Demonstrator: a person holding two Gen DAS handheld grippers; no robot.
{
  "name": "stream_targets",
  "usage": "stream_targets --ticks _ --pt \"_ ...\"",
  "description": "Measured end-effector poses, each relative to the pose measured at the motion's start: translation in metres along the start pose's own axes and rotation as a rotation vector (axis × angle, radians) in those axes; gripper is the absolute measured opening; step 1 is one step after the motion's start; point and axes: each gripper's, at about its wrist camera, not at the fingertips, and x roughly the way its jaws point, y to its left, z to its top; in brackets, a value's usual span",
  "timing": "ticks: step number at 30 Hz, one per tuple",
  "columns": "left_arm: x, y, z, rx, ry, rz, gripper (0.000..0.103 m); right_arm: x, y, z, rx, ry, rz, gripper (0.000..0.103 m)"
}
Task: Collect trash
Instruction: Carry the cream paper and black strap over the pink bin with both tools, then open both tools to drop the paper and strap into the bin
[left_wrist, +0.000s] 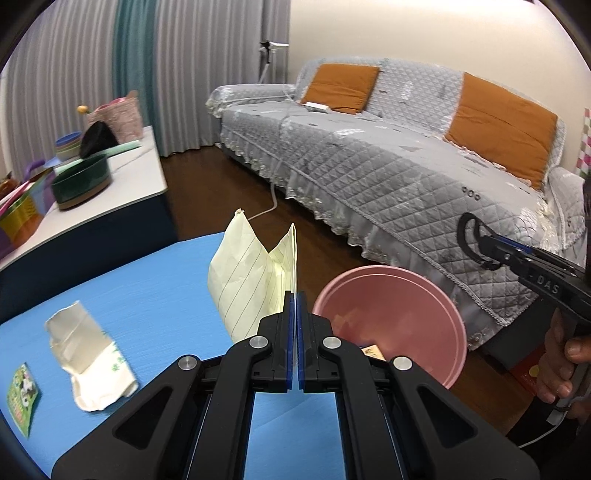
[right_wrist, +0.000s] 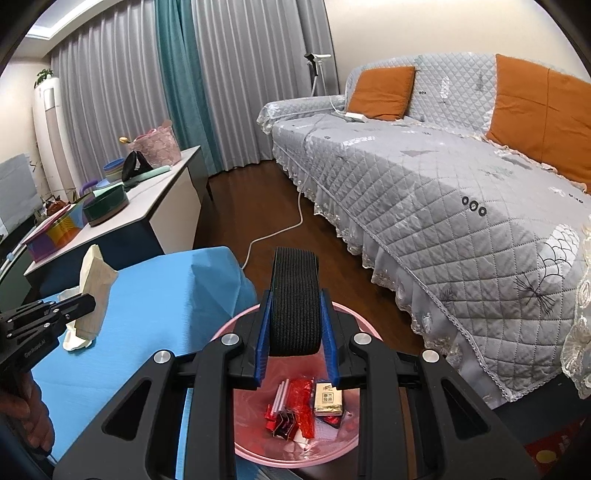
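My left gripper (left_wrist: 296, 295) is shut on a crumpled sheet of yellow lined paper (left_wrist: 251, 280) and holds it above the blue table (left_wrist: 147, 295); the paper also shows in the right wrist view (right_wrist: 94, 291). My right gripper (right_wrist: 295, 299) is shut on a black elastic band loop (right_wrist: 294, 295) over the pink bin (right_wrist: 295, 454), which holds red wrappers and a small packet (right_wrist: 328, 400). The bin (left_wrist: 391, 317) stands right of the table. A white crumpled bag (left_wrist: 88, 358) and a green packet (left_wrist: 22, 395) lie on the table.
A grey quilted sofa (left_wrist: 406, 166) with orange cushions runs along the right. A white side cabinet (right_wrist: 147, 206) with bowls, a dark green tub and boxes stands at the left. A white cable (right_wrist: 280, 229) trails over the dark wood floor.
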Motion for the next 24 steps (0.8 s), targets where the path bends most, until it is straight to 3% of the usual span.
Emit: stream_targets --ticks 16,24 --pt "0.032 -0.047 0.008 0.07 0.056 -0.146 0.001 0.014 -0.015 -0.003 0.016 0.045 0.003 0.025" --pt "0.046 -0.061 0.007 0.087 0.09 -0.18 0.001 0.019 -0.016 0.0 0.026 0.05 0.009 0.025"
